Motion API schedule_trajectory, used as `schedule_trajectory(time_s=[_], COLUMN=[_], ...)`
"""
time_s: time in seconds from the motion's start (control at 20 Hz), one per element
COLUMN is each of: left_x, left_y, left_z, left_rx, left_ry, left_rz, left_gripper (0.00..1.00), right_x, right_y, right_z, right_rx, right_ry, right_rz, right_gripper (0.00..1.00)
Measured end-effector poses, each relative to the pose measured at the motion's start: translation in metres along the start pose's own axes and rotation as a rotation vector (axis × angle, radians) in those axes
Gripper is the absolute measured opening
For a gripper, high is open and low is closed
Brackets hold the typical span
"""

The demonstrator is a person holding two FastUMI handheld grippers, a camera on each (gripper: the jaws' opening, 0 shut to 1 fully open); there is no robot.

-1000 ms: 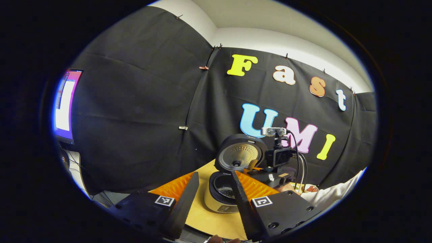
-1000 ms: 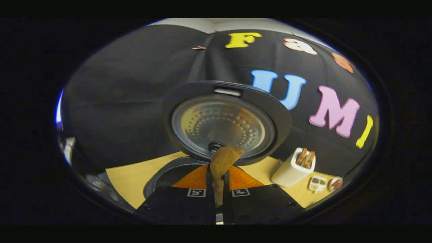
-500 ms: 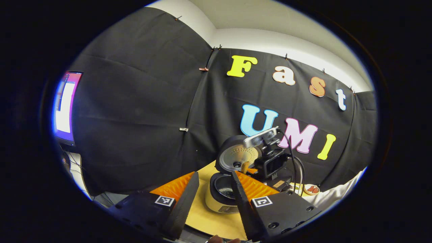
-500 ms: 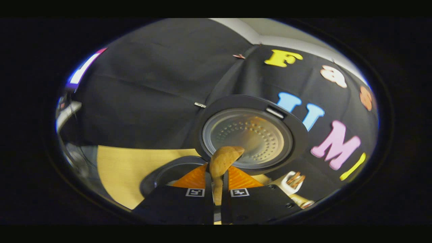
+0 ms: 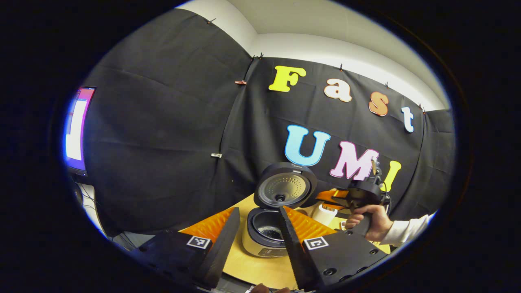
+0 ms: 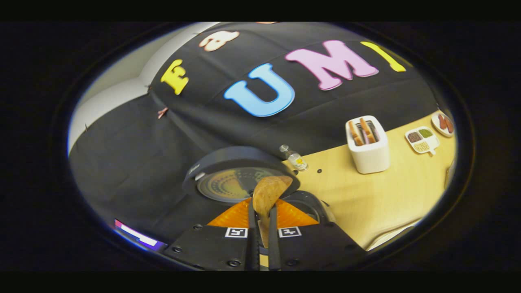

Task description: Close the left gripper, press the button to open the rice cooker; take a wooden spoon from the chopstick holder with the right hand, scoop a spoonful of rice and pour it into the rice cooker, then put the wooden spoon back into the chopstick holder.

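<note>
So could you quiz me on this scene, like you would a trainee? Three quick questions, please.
1. True or false: the cooker has its lid up.
2. What is the right gripper clamped on?
A. a bottle
B. a wooden spoon
C. a plate
3. Fill the gap: the left gripper has its fingers ____.

Key:
1. True: the lid stands raised and the pot is exposed.
2. B: the spoon sits between both fingers, bowl forward. The white holder on the table has other utensils in it.
3. Apart, with the cooker seen between them.
</note>
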State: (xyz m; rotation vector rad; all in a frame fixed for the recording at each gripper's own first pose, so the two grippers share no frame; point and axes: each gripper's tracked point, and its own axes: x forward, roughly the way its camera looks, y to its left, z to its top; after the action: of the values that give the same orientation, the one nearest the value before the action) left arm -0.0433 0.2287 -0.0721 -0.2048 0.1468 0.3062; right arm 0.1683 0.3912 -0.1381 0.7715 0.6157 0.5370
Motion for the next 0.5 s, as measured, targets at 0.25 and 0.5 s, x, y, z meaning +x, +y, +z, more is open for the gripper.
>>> schedule_trajectory(time_s=[0.25,0.5], left_x=[0.008,0.019], left_y=[-0.023,-0.054], left_z=[-0.007,-0.015], left_rx=[0.0,-0.005], left_ry=[0.01,0.029], left_rz=[-0.041,-0.085], left_gripper=[0.69,0.69], right_x=[-0.071,-0.146], right_y=[-0.108,-0.226], right_z=[0.086,0.148], right_rx=[0.175,0.209], right_ry=[-0.146,-0.281], right_rz=[-0.122,-0.262], right_gripper=[0.13,0.13])
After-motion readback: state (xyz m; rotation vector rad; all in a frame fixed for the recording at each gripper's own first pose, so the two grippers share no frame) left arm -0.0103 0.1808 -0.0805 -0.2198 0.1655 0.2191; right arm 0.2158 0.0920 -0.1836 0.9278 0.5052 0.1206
